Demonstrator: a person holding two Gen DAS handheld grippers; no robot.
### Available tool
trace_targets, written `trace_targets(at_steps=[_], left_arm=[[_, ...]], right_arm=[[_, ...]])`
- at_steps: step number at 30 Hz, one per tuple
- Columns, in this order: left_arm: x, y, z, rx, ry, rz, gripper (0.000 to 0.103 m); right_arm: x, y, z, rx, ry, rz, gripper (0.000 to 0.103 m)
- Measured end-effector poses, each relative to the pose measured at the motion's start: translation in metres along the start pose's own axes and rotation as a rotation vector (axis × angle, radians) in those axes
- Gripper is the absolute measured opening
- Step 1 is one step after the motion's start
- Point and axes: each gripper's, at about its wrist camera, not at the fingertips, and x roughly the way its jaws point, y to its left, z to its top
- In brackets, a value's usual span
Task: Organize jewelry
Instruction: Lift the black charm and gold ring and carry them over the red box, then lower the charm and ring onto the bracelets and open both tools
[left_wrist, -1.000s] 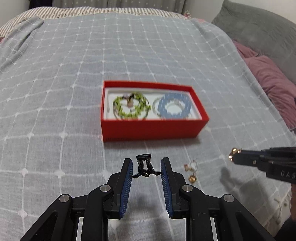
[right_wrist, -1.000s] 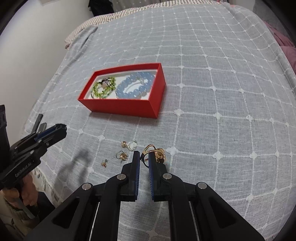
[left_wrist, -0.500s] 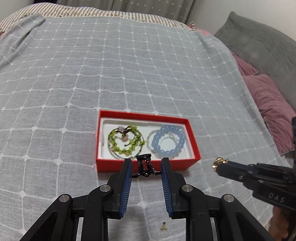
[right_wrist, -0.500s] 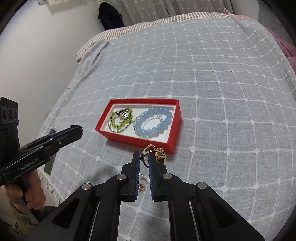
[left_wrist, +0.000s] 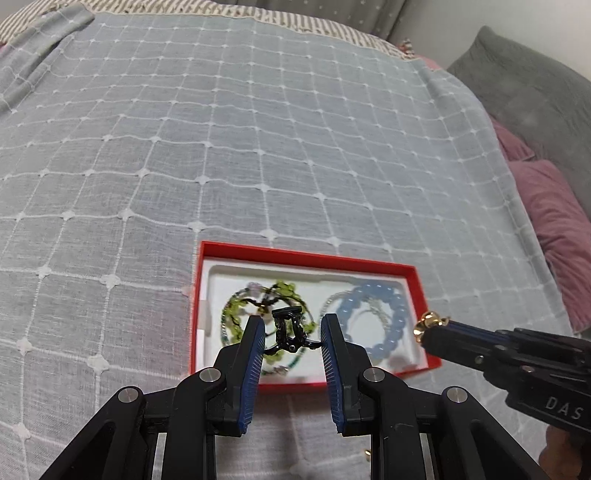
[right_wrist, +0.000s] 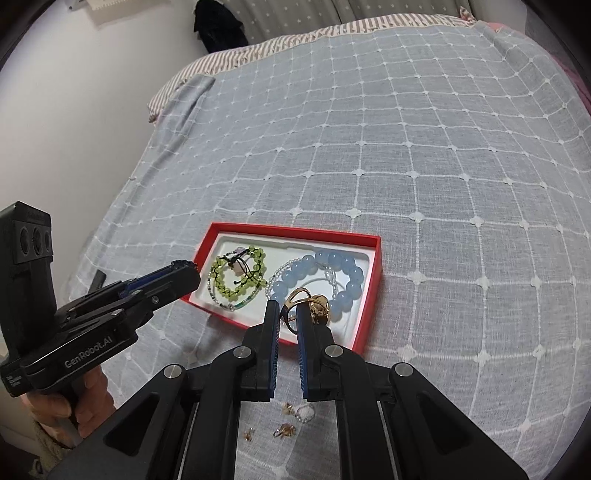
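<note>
Both grippers are hovering over the red box (left_wrist: 415, 280) on the bed, the left gripper (left_wrist: 291, 334) pinching a black clip (left_wrist: 290, 328) and the right gripper (right_wrist: 287, 314) clenching a gold ring (right_wrist: 308, 301) (each piece sitting between its jaws), so the next move probably calls for lowering and releasing beside the green bracelet (right_wrist: 236, 275) and blue bracelet (right_wrist: 321, 277).

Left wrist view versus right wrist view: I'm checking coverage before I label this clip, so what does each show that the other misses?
Only the left wrist view shows the black earring between the left tongs and the pink pillow. Only the right wrist view shows the wall and most of the loose jewelry still on the bedspread. Both show the red box holding the green bracelet and blue bracelet, and the right tongs gripping a gold earring.
</note>
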Motion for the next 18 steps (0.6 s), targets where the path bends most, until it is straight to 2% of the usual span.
trace_targets(at_steps=[3, 10, 18], left_arm=[[0.011, 0.003, -0.003, 0.036, -0.014, 0.044, 0.025], [0.020, 0.000, -0.005, 0.070, -0.004, 0.066, 0.026], [0.023, 0.002, -0.005, 0.057, 0.003, 0.067, 0.026]], right_arm=[[0.012, 0.000, 0.002, -0.005, 0.010, -0.014, 0.009], [0.028, -0.005, 0.006, 0.000, 0.019, -0.019, 0.010], [0.036, 0.000, 0.012, -0.018, 0.026, -0.042, 0.010]])
